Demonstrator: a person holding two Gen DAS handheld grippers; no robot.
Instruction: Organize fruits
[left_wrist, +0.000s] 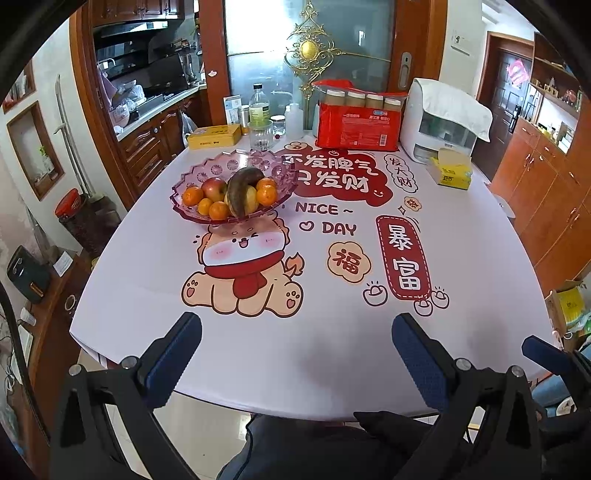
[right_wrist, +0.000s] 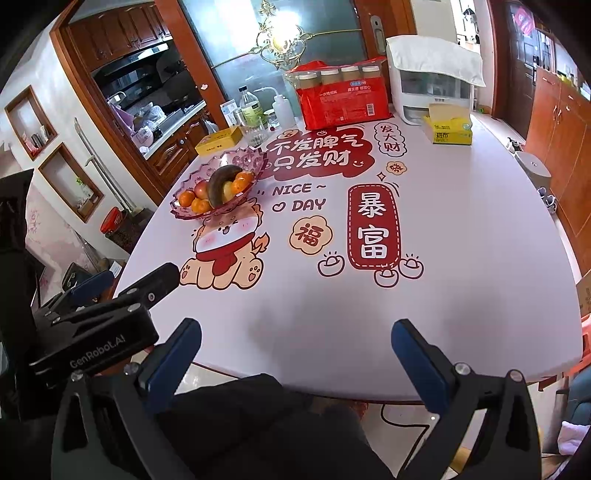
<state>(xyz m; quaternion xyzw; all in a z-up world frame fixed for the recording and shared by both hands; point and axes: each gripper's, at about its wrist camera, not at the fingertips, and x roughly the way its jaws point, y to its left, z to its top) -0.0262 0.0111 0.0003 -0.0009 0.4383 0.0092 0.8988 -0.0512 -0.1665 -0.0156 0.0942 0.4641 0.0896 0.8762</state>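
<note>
A pink glass fruit bowl (left_wrist: 207, 166) stands at the far left of the table and holds several oranges (left_wrist: 192, 195), a red apple (left_wrist: 214, 188) and a dark overripe banana (left_wrist: 240, 188). It also shows in the right wrist view (right_wrist: 243, 158), with the banana (right_wrist: 221, 181) on top. My left gripper (left_wrist: 295, 332) is open and empty above the table's near edge. My right gripper (right_wrist: 295, 336) is open and empty, also at the near edge. The left gripper's body (right_wrist: 122, 295) shows at the left of the right wrist view.
The table (left_wrist: 332, 350) has a printed cartoon cloth. At its far edge stand a red pack of jars (left_wrist: 356, 118), a white appliance (left_wrist: 439, 122), a yellow tissue box (left_wrist: 450, 170), bottles (left_wrist: 260, 110) and a yellow tin (left_wrist: 214, 136). Wooden cabinets flank both sides.
</note>
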